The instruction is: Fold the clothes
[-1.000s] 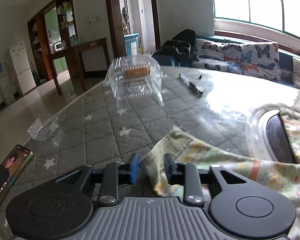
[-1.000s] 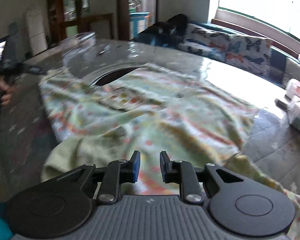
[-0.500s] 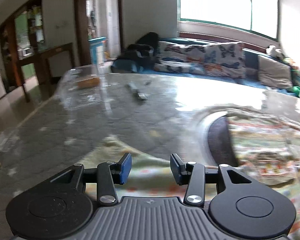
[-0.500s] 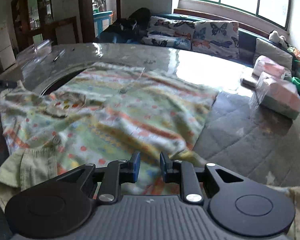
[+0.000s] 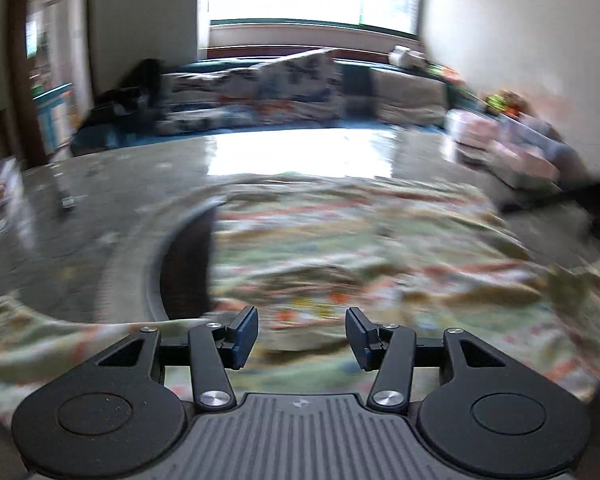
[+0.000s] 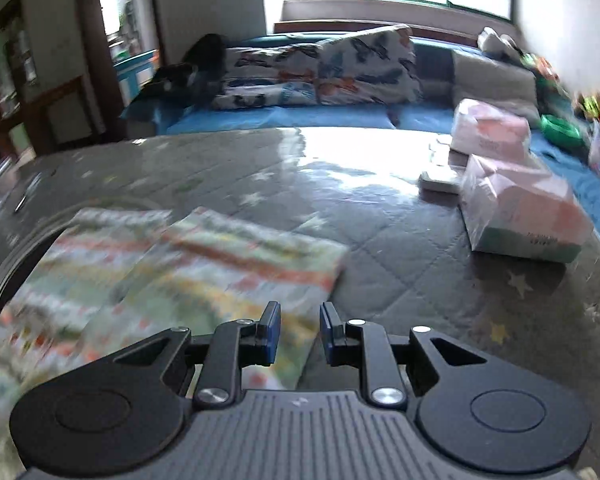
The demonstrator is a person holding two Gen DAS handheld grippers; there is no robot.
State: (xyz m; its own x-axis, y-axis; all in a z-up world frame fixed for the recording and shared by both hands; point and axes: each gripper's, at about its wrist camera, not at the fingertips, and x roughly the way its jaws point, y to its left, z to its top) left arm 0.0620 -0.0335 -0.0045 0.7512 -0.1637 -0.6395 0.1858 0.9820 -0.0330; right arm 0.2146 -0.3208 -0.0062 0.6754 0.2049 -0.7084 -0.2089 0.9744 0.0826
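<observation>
A pale green garment (image 5: 340, 248) with orange and yellow print lies spread on the grey quilted table. My left gripper (image 5: 302, 334) is open and empty just above it; the view is blurred by motion. In the right wrist view the garment (image 6: 204, 264) lies left of centre with a folded edge. My right gripper (image 6: 299, 334) hovers over its right edge, jaws a little apart, holding nothing.
A round dark inset (image 5: 184, 268) in the table shows beside the garment. Pink tissue packs (image 6: 516, 208) and a small white box (image 6: 440, 180) sit at the table's right. A sofa with butterfly cushions (image 6: 320, 68) stands behind. Small objects (image 5: 64, 196) lie at the far left.
My left gripper has let go of the garment corner, opened wide and swung right over the cloth. My right gripper has swung right toward the garment's edge.
</observation>
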